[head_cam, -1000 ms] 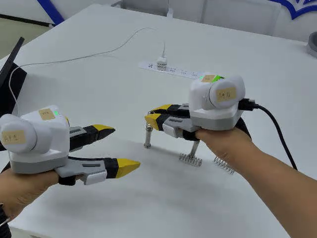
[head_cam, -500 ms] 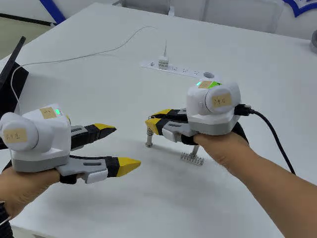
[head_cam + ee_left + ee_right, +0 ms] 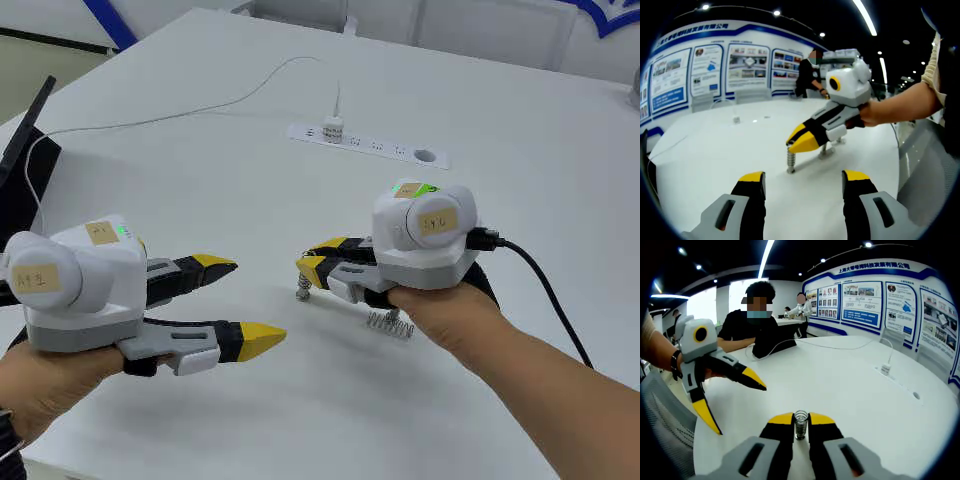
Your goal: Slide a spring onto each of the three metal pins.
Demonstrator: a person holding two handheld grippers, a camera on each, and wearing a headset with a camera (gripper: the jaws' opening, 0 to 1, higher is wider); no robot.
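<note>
Right gripper view has your right gripper [image 3: 800, 416] with its jaws narrowed onto a spring [image 3: 800, 426] atop a pin [image 3: 303, 291], a coil likely light, bouncy and quick to flick away, so pinch gently across it, while your left gripper [image 3: 804, 176] gapes wide.

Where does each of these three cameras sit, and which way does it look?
Head view: on the headset, looking forward and down at the table; left hand and right hand show, holding the left gripper and right gripper.
Left gripper view: on the left gripper, looking along its open jaws at the upright spring; the right arm shows.
Right gripper view: on the right gripper, looking along its jaws, closed on that spring; the left wrist shows.
Shared: both gripper views see the spring, from opposite sides.
</note>
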